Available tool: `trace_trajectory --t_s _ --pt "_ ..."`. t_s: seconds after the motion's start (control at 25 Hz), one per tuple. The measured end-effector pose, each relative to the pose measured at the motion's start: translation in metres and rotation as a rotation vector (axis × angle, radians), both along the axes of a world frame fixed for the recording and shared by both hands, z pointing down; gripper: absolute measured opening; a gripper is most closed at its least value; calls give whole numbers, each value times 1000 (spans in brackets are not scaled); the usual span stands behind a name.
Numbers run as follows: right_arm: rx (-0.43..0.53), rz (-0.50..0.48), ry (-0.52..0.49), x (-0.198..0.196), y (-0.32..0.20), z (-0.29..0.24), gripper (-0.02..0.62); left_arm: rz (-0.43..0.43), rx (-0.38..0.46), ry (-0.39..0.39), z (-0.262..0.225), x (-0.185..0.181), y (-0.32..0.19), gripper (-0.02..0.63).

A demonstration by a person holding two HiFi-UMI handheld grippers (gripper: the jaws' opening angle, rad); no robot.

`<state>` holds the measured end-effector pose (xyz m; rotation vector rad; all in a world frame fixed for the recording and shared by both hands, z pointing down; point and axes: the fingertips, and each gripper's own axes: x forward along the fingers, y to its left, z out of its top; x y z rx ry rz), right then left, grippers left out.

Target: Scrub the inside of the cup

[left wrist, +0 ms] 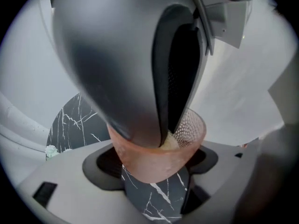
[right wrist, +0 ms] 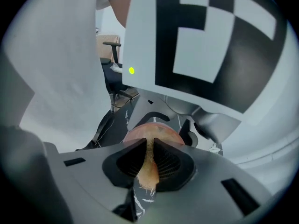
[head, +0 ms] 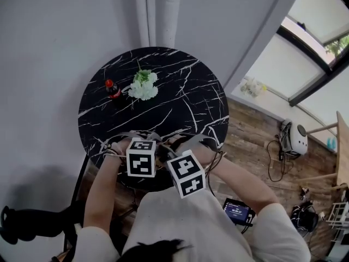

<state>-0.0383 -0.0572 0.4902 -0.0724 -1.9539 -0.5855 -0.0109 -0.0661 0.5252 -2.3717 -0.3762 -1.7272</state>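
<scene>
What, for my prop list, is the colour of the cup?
Translucent pinkish-orange with a bumpy texture; the left gripper view shows the cup best.

White short-sleeved shirt (head: 185,222). The left claw (left wrist: 154,169) and right claw (right wrist: 149,164) are pale grey with dark ribbed pads (right wrist: 170,161), each carrying a white cube (head: 141,158) with black square markers

FREE: bare marble across the middle and right of the table (head: 191,102) | OBSTACLES: bottle (head: 113,89) just beside white flowers (head: 143,85), far left | BACK: wall (head: 60,31) and pipes (head: 155,10) near the far rim | NEAR EDGE: left gripper (left wrist: 152,171) and right gripper (right wrist: 148,157) crowd together; mouth of the cup (left wrist: 140,157) filled by the scrubber (right wrist: 150,174)
</scene>
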Motion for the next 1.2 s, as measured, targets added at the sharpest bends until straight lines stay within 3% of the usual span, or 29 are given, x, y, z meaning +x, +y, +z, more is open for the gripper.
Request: trace_trajectory --t_s 0.28,0.96,1.2 --pt "-1 30 -5 -4 -5 -5 58 -28 37 28 -7 -4 -7 370" --pt "-235 255 -24 -11 -10 -11 55 -102 213 135 -19 -14 -26 368" --pt "-312 329 -90 -15 -15 -18 55 -106 259 148 -26 -17 -34 369"
